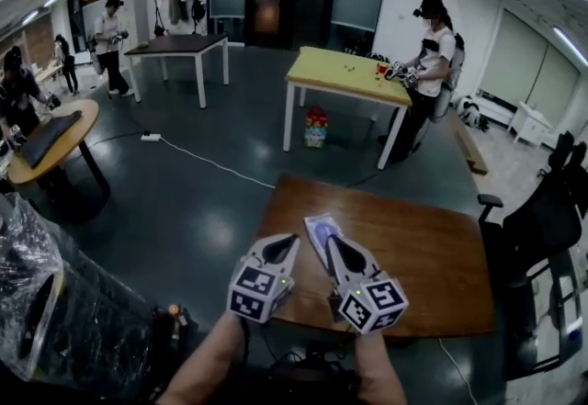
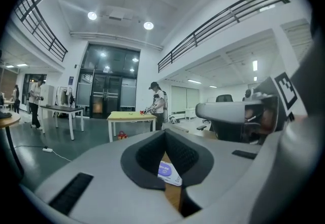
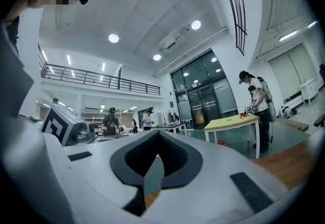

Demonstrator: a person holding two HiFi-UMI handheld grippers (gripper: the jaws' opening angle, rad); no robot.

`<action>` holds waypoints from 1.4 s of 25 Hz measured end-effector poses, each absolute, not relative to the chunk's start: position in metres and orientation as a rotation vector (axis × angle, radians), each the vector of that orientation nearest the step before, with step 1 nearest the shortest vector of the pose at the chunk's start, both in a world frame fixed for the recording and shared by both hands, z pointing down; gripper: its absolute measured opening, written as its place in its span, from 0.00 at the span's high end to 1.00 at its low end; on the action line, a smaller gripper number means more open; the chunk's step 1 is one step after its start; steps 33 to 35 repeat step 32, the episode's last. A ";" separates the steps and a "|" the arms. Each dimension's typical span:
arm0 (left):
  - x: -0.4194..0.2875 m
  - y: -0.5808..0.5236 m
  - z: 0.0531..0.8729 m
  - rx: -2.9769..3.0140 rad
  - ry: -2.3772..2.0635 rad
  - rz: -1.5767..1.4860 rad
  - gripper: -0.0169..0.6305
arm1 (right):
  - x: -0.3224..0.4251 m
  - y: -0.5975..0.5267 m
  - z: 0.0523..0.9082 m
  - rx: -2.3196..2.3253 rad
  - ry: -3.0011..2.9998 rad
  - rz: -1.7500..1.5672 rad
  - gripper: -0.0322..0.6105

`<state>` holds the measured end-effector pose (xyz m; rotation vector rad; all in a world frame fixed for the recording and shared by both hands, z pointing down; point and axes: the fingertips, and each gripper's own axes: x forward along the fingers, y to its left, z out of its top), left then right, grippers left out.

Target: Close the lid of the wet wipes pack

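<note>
The wet wipes pack (image 1: 319, 228), white with a purple patch, lies flat on the brown table (image 1: 432, 258) near its front left part. I cannot tell how its lid stands. My left gripper (image 1: 281, 249) hovers just left of the pack, jaws together. My right gripper (image 1: 333, 245) points at the pack's near end from above, jaws together too. In the left gripper view the pack (image 2: 168, 172) shows through the narrow slit of the left gripper (image 2: 166, 153). In the right gripper view a pale grey sliver (image 3: 153, 178) fills the slit of the right gripper (image 3: 158, 155).
A black office chair (image 1: 542, 210) stands right of the table. A plastic-wrapped object (image 1: 41, 302) sits at lower left. Farther off are a yellow table (image 1: 347, 78) with a person (image 1: 430, 59) beside it, a round table (image 1: 55, 139) and a floor cable (image 1: 211, 162).
</note>
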<state>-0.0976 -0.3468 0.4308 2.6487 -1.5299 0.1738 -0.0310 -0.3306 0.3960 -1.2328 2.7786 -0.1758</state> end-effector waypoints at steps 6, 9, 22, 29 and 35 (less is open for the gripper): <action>-0.094 -0.335 0.423 2.683 -1.488 0.165 0.96 | -0.030 -0.318 0.387 -1.273 2.754 -0.157 0.94; -0.092 -0.331 0.419 2.693 -1.481 0.157 0.96 | -0.029 -0.314 0.382 -1.278 2.750 -0.150 0.94; -0.084 -0.309 0.408 2.740 -1.452 0.142 0.96 | -0.026 -0.289 0.366 -1.266 2.736 -0.085 0.94; -0.079 -0.304 0.407 2.746 -1.450 0.142 0.96 | -0.020 -0.284 0.361 -1.294 2.734 -0.081 0.94; -0.077 -0.304 0.407 2.747 -1.453 0.152 0.96 | -0.018 -0.283 0.360 -1.295 2.736 -0.074 0.94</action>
